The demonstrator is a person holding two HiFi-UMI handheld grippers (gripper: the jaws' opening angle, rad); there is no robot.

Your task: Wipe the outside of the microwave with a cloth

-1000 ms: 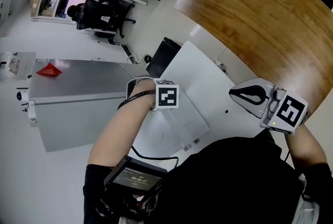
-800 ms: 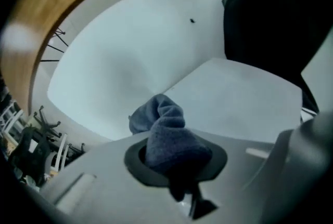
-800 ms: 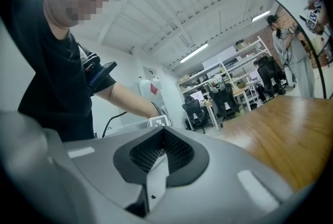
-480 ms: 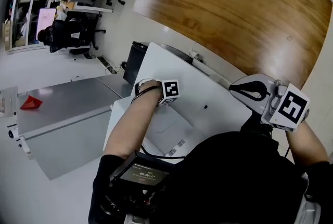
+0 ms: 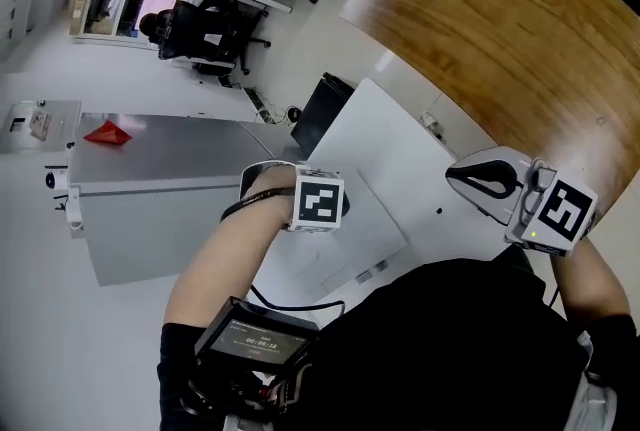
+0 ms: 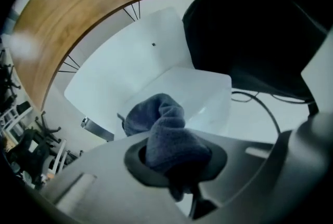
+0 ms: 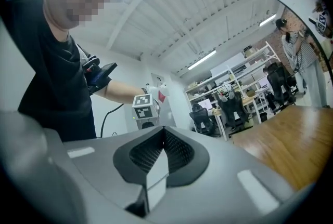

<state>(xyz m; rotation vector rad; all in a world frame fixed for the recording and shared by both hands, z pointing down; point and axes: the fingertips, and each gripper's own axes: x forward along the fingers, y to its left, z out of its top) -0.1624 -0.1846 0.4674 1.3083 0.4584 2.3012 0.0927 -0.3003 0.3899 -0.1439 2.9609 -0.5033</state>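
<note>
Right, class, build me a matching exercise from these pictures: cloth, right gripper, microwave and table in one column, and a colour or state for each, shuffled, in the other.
Column one:
1. cloth
2. right gripper
3. microwave
4. table

Column two:
A. brown wood
B. white
C. fingers shut, nothing between them
D. dark grey-blue, clamped in the left gripper

Pairs: 1-D, 2-C, 3-B, 4-A.

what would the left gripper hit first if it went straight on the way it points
Most likely the white microwave: its surface lies straight beyond the grey cloth clamped in the left gripper, so the cloth would touch it first. Depth is unclear.
</note>
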